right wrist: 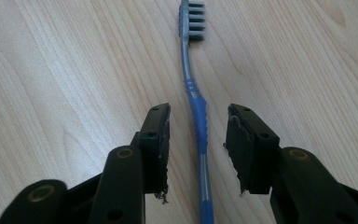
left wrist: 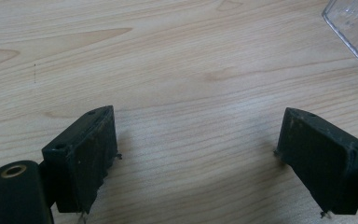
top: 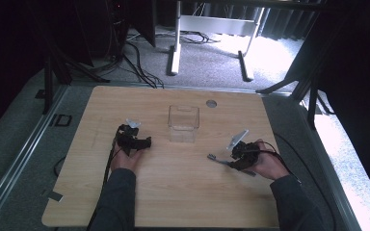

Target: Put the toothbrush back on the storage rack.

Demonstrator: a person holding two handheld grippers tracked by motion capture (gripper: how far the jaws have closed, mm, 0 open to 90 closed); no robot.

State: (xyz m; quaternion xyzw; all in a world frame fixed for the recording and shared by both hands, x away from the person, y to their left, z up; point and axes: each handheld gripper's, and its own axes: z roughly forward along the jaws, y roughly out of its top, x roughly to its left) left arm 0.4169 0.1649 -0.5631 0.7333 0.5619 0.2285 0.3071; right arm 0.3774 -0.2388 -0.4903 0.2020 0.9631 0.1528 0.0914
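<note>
A blue and grey toothbrush [right wrist: 196,102] lies flat on the wooden table, its bristle head pointing away from my right gripper [right wrist: 198,123]. That gripper is open, one jaw on each side of the handle with a gap on both sides. In the high view the toothbrush [top: 218,159] lies right of centre, with the right gripper [top: 240,155] over its handle end. My left gripper [left wrist: 196,135] is open wide, low over bare wood, holding nothing. From above the left gripper [top: 136,142] sits left of a clear plastic box [top: 183,124].
The clear box's corner [left wrist: 354,32] shows at the upper right of the left gripper view. A small round grey disc [top: 211,103] is set in the table [top: 173,192] near its far edge. Cables trail from both grippers. Beyond the table are desk legs and floor cables.
</note>
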